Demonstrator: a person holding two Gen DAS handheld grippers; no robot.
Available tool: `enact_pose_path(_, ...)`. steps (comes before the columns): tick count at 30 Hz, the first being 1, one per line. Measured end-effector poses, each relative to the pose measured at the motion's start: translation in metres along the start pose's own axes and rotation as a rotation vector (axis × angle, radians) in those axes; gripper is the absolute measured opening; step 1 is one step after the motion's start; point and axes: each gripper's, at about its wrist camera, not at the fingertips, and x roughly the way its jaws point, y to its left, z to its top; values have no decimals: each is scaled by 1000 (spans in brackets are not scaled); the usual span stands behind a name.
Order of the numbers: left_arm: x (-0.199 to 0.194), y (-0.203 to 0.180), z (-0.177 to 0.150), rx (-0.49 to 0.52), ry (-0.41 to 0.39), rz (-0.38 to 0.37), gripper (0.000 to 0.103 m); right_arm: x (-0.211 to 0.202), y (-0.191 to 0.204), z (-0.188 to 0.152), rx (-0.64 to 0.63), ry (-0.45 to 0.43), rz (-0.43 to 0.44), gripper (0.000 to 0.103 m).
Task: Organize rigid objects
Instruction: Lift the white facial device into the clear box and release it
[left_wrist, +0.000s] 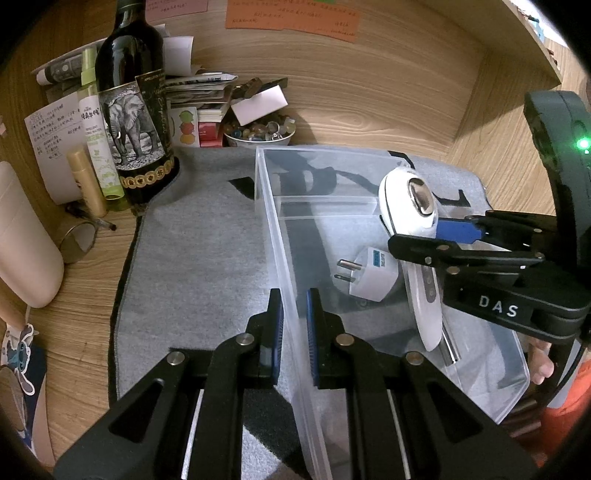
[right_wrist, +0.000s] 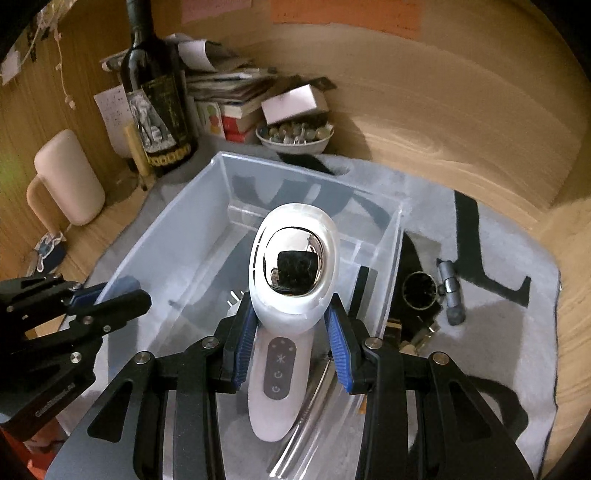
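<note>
Now, from the left wrist view, our left gripper (left_wrist: 293, 306) straddles the near wall of the clear plastic bin (left_wrist: 275, 236), one finger outside and one inside, jaws set narrow around the wall; whether the pads actually press it we cannot tell. Inside the bin a white plug adapter (left_wrist: 373, 275) lies on the floor. To the right, our right gripper (left_wrist: 436, 240) reaches in and carries the white handheld device (left_wrist: 410, 214), tilted with its head raised toward the far end. The bin stands on a grey mat (left_wrist: 199, 243) over a wooden desk, with a wine bottle (left_wrist: 135, 110) and a bowl of stones (left_wrist: 258, 133) at the back.

From the right wrist view, the device (right_wrist: 291, 295) sits between our right gripper's (right_wrist: 291, 321) blue pads (right_wrist: 243, 347), jaws closed on its neck. Its long axis runs straight along the fingers, handle toward us, head over the bin's (right_wrist: 159, 236) open middle. We judge that lowering and releasing is what remains. A small metal tool (right_wrist: 448, 291) lies on the mat outside the bin's right wall, nearer our right hand.
</note>
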Motion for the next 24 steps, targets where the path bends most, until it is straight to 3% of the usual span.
enact_pose_path(12, 0, -2, 0, 3, 2, 4, 12, -16, 2, 0, -26, -52, -33, 38)
enact_pose_path(24, 0, -2, -1, 6, 3, 8, 12, -75, -26, -2, 30, -203, -110, 43)
